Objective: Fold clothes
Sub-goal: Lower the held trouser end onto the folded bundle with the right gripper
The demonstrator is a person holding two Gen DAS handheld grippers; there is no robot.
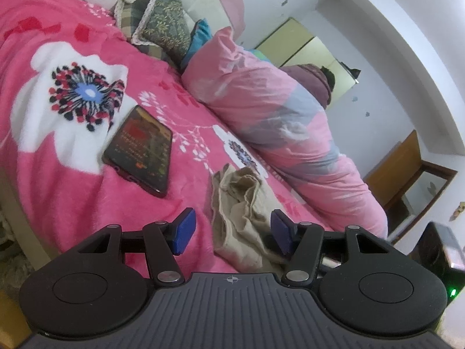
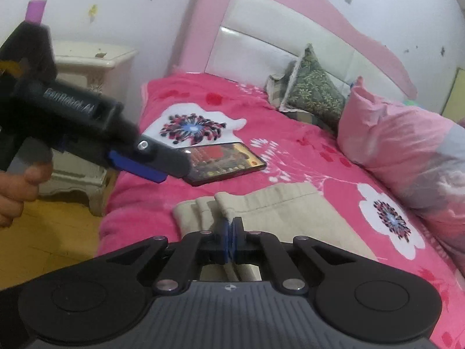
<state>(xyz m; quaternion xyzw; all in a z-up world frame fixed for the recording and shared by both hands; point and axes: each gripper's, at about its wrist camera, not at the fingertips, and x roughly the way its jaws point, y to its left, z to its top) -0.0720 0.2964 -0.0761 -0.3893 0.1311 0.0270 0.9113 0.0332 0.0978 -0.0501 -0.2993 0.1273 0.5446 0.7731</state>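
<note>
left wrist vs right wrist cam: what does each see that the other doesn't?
Left wrist only: the left gripper open head-on over the crumpled end of the beige garment, and a wooden door.

Right wrist only: the right gripper shut on a fold of the garment, a hand holding the left gripper, and a nightstand.

Both: the garment, phone, pink blanket, pillows.

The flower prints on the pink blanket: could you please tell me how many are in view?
2. One large flower print lies beside the phone; a smaller flower print lies beside the rolled pink duvet. Others may be hidden.
</note>
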